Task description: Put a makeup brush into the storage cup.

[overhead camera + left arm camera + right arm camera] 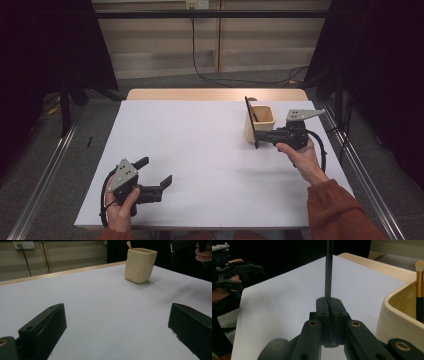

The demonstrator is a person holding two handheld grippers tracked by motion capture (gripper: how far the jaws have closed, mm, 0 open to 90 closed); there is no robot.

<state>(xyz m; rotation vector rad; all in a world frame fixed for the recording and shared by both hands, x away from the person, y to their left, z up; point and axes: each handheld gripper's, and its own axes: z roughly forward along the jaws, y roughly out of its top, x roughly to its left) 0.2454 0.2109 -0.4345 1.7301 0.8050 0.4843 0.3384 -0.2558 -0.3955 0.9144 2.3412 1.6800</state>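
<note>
Gripping a thin black rod (pixel 250 121) near its lower end, the right gripper (pixel 259 136) holds it upright just beside the cream cup (pixel 263 120), jaws clamped together. Light, stiff and likely slippery, it wants a firm mid-shaft pinch. The left gripper (pixel 156 172) rests with jaws apart.

In the right gripper view, the thin black rod (pixel 328 270) clamped in the right gripper (pixel 331 315) runs off the top edge; its upper end is unseen. The cream cup (pixel 402 315) hides the gold-handled brush's (pixel 419 287) lower part.
</note>
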